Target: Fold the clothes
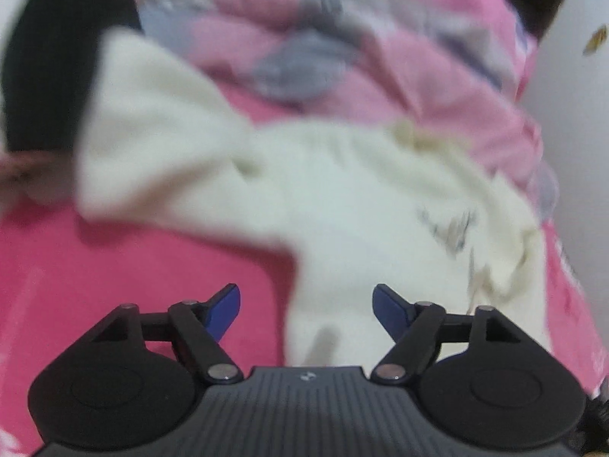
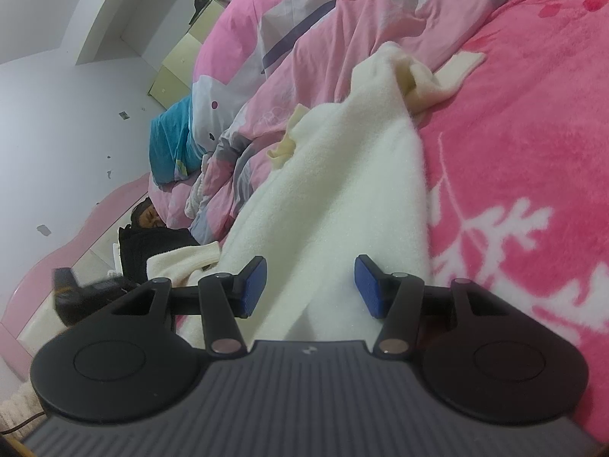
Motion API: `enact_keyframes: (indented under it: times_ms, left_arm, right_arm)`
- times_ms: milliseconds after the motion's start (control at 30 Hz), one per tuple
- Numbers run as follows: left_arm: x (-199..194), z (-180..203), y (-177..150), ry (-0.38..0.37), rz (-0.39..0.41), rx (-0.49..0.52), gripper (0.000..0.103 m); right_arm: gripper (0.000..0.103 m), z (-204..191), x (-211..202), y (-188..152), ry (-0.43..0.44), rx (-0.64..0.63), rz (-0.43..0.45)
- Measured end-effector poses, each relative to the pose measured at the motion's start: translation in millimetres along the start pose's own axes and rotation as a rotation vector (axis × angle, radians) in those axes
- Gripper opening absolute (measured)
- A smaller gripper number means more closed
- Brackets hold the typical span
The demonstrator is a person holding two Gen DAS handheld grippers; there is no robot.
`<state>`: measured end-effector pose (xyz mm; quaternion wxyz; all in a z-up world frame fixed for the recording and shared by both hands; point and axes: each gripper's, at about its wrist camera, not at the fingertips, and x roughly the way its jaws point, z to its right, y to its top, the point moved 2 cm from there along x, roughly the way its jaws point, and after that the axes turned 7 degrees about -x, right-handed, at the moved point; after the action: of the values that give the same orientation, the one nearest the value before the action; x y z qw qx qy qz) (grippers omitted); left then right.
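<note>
A cream fleece garment (image 1: 342,198) lies spread on the pink bedspread (image 1: 114,266); this view is blurred. My left gripper (image 1: 308,301) hovers over the garment's near end with its blue pads (image 1: 228,301) wide apart and nothing pinched between them. In the right wrist view the same cream garment (image 2: 342,190) runs away along the bed, one sleeve (image 2: 430,76) crumpled at the far end. My right gripper (image 2: 310,285) sits low at its near edge. Its jaws stand half apart, the cloth passes between them, and neither pad visibly presses on it.
A rumpled pink and grey duvet (image 2: 323,38) is heaped along the bed beyond the garment, with a blue pillow (image 2: 171,144) and dark clothing (image 2: 152,243) by the pink headboard (image 2: 45,266). A white wall (image 2: 57,114) and pale drawers (image 2: 179,64) lie beyond.
</note>
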<state>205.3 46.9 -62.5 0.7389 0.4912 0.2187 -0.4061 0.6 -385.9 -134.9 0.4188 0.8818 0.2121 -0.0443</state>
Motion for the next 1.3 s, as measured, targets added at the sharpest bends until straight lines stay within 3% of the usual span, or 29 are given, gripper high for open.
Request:
enact_keyframes:
  times_ms: [33, 67, 167, 233, 300, 400, 467, 700, 800, 867, 1067, 1167, 1300]
  left_arm:
    - [10.6, 3.1, -1.9, 0.004, -0.017, 0.009, 0.066]
    - [21.0, 6.2, -3.6, 0.007, -0.033, 0.019, 0.048]
    - [34.2, 12.4, -3.0, 0.025, -0.014, 0.024, 0.014]
    - [32.9, 13.5, -0.4, 0.024, 0.02, 0.003, 0.01]
    - [23.9, 11.2, 11.6, 0.008, 0.102, -0.028, 0.009]
    - [10.0, 10.0, 34.6, -0.01, 0.24, -0.041, 0.009]
    - [13.9, 9.9, 48.1, -0.003, 0.268, -0.053, 0.009]
    - [74.8, 13.1, 35.9, 0.192, 0.313, 0.133, 0.013]
    - [62.7, 18.9, 34.4, 0.189, 0.291, 0.171, 0.022]
    - [44.7, 21.1, 30.9, 0.205, 0.262, 0.185, 0.063]
    - [-42.0, 5.9, -17.7, 0.149, 0.166, 0.115, 0.069]
    - [-71.9, -14.7, -52.2, 0.094, 0.072, 0.012, 0.069]
    - [-95.1, -37.4, -92.0, -0.017, 0.007, -0.087, 0.067]
  right_arm:
    - [0.051, 0.0, -0.2, 0.0, 0.0, 0.001, 0.001]
    - [0.051, 0.0, -0.3, -0.1, 0.001, 0.001, 0.001]
    - [0.051, 0.3, -0.4, 0.1, 0.002, 0.002, 0.002]
    - [0.051, 0.3, -0.5, 0.2, 0.002, 0.001, 0.003]
    - [0.051, 0.1, -0.7, 0.2, 0.001, 0.0, 0.003]
    - [0.051, -0.2, -0.9, 0.3, 0.001, -0.002, 0.004]
    - [0.051, -0.4, -0.8, 0.2, 0.002, -0.004, 0.004]
    - [0.051, 0.8, -0.2, -0.4, 0.012, -0.005, 0.007]
    - [0.051, 2.6, -0.7, -0.2, 0.022, 0.006, 0.01]
    - [0.051, 3.8, -1.2, 0.0, 0.029, 0.015, 0.012]
    - [0.052, 5.7, -5.8, 0.5, 0.045, 0.052, 0.023]
    - [0.052, 9.4, -14.6, 2.4, 0.045, 0.113, 0.03]
    - [0.054, 9.6, -46.3, 6.7, -0.036, 0.165, 0.028]
